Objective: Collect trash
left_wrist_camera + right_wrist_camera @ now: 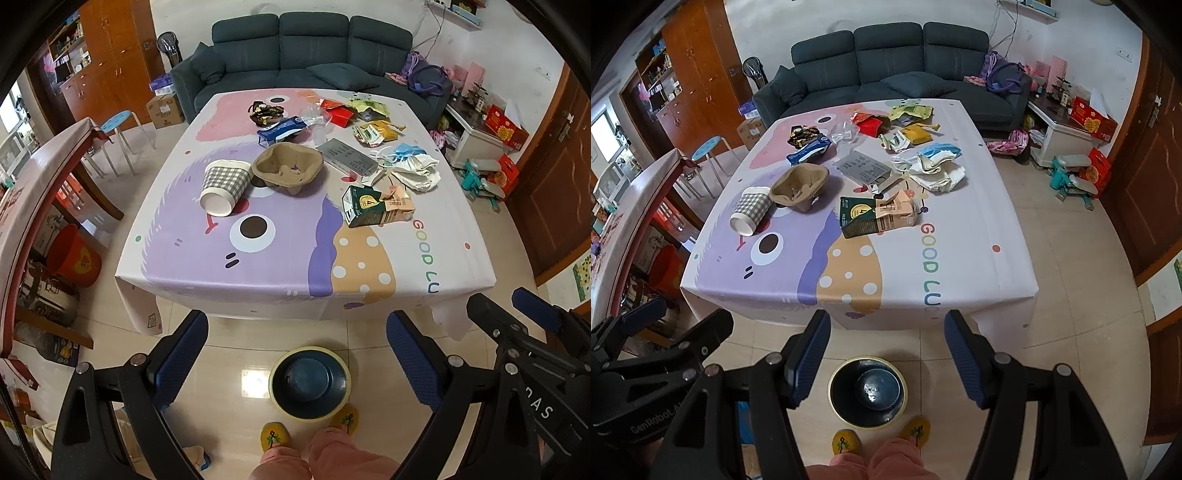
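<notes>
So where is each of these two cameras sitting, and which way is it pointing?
Left wrist view: sits on the left gripper, looking forward and down over the table and the bin on the floor; its open blue fingers, the right gripper, pink trouser legs and yellow slippers show.
Right wrist view: sits on the right gripper, facing the same way; its open fingers and the left gripper show.
Both share the table's trash, bin, sofa and slippers.

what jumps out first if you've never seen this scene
The bright cartoon tablecloth with its big eye, and the litter across its far half: a checked paper cup on its side beside a pulp cup carrier, and a flattened green carton. On the floor below sits a dark bin, between the open grippers.
</notes>
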`<control>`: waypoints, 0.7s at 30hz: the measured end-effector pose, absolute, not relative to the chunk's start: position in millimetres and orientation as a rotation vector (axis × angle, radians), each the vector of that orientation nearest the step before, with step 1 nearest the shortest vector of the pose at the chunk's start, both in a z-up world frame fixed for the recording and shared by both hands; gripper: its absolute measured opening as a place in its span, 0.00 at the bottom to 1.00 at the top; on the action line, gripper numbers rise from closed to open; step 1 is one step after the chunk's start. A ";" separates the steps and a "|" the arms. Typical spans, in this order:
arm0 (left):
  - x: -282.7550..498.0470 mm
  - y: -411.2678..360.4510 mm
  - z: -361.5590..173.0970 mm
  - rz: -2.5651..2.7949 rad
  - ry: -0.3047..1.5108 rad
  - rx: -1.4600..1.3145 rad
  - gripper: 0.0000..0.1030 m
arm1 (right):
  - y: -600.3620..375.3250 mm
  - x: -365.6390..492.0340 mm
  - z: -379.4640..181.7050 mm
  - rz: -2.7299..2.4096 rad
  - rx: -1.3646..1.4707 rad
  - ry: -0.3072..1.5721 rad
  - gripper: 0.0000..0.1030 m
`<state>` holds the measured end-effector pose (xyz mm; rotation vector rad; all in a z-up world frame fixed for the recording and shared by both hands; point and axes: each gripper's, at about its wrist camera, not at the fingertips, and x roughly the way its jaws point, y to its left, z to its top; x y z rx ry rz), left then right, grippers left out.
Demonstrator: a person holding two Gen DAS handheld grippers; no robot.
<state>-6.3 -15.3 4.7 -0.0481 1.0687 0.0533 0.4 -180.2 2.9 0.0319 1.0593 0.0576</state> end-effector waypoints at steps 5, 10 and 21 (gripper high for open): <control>-3.3 -15.8 5.1 0.071 1.065 -0.060 0.93 | -187.9 3.0 5.4 0.075 0.029 1.055 0.63; -1.0 -19.4 6.1 0.089 1.059 -0.067 0.93 | -192.6 9.3 4.6 0.099 0.032 1.051 0.63; 4.6 -26.4 9.8 0.128 1.039 -0.069 0.93 | -203.6 20.8 5.4 0.150 0.046 1.031 0.63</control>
